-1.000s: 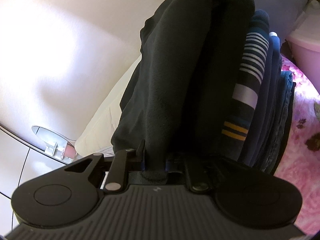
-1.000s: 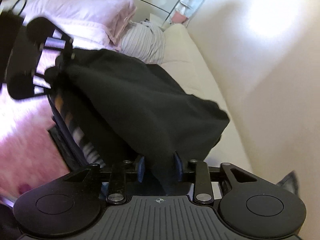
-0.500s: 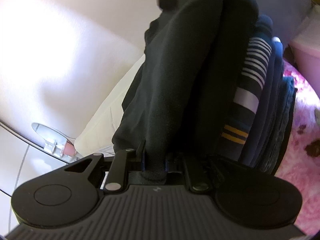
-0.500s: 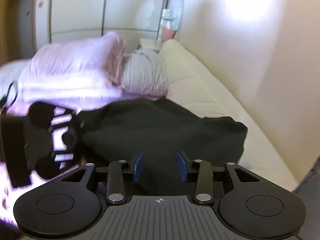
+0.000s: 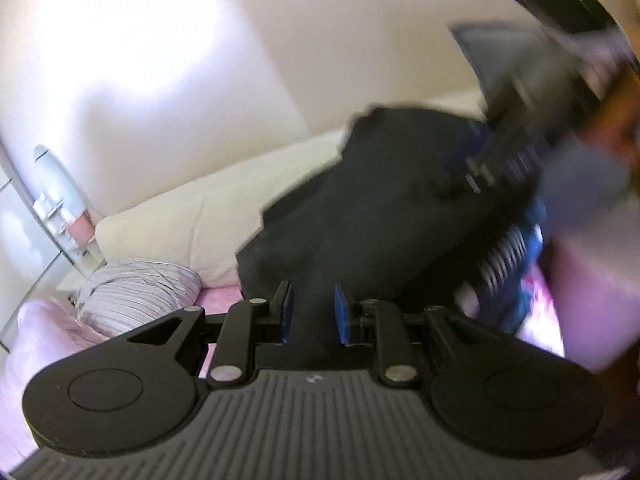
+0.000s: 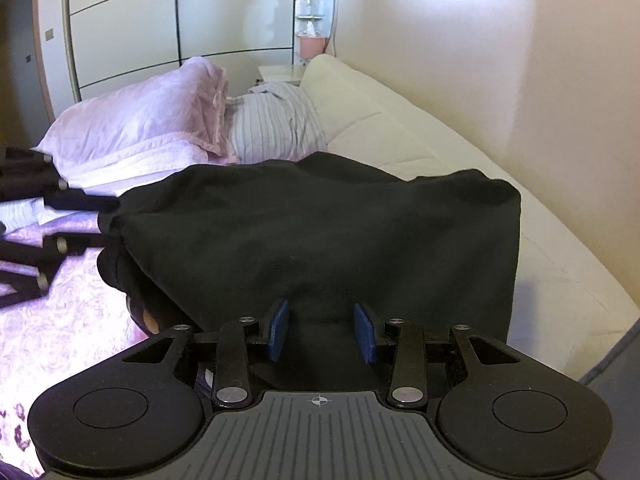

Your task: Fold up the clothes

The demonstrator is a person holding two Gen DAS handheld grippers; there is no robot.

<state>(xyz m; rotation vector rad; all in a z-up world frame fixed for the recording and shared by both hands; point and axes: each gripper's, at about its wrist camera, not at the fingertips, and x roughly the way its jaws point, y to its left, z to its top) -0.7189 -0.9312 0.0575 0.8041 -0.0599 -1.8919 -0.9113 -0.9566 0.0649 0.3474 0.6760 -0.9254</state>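
Left wrist view: the left gripper [image 5: 311, 312] sits at the bottom of the frame, its two blue-padded jaws parted with a clear gap and nothing pinched between them. Just ahead lies a black garment [image 5: 360, 216], spread in a dark mound on the bed, against a cream headboard [image 5: 208, 216] along the wall. A striped pillow [image 5: 140, 292] lies at lower left. At the right, blurred by motion, the right gripper [image 5: 516, 120] hovers above the garment – its jaws cannot be made out here. Beneath the garment's right edge, a blurred strip of blue and white striped cloth [image 5: 516, 256] shows.

Right wrist view: the right gripper [image 6: 322, 332] has its blue pads spread wide, holding nothing. The black garment [image 6: 320, 232] lies folded flat directly in front of it, on top of a pile on the pink floral bedspread [image 6: 72, 328]. The left gripper [image 6: 52, 220] reaches in from the left edge – its black fingers meet the garment's left corner. Behind are a pink pillow [image 6: 136, 120], the striped pillow [image 6: 272, 124] and white wardrobe doors [image 6: 180, 20].
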